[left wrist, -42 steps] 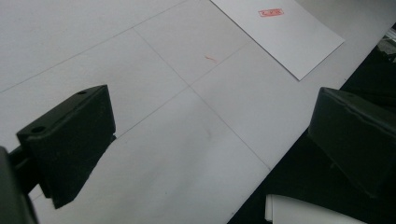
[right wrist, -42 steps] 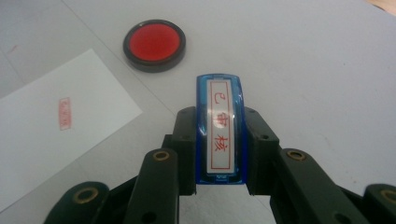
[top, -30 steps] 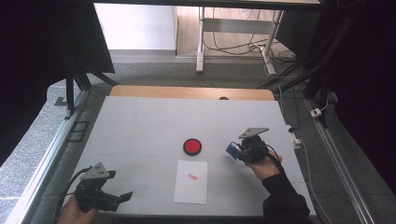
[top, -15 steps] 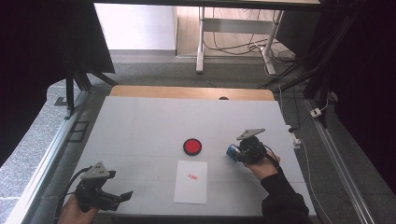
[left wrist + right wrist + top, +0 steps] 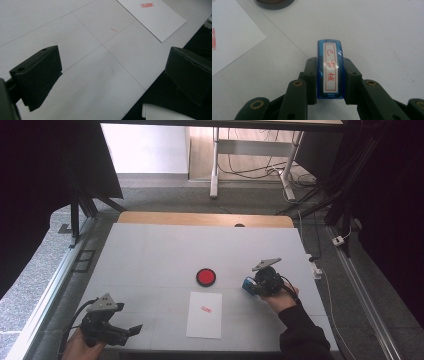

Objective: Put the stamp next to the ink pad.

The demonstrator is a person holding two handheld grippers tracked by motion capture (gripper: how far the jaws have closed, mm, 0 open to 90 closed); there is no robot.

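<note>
The right gripper (image 5: 329,82) holds a blue stamp (image 5: 330,72); its two black jaws press on the long sides of the stamp, so they are closed as far as the stamp allows. In the right gripper view the stamp is a narrow block of clear blue plastic with rounded ends; its upper face carries a white label with a thin red frame, and inside the frame there are red characters in one column; a small bright reflection lies on the middle of the label. The far end of the stamp stands out beyond the jaw tips, above the white table (image 5: 374,30).

In the high view the right gripper (image 5: 252,286) is at the right part of the table (image 5: 150,255), to the right of the red round pad (image 5: 206,277) and near it, and up and right of the white sheet of paper (image 5: 204,315); the stamp (image 5: 248,285) shows as a small blue spot at the front of the gripper. The paper carries a small red print (image 5: 205,309) in its upper half; I cannot read it.

The left gripper (image 5: 131,330) is near the front left corner of the table; in the left gripper view its jaws stand wide apart with nothing between them, and the sheet of paper (image 5: 152,18) lies farther off.
</note>
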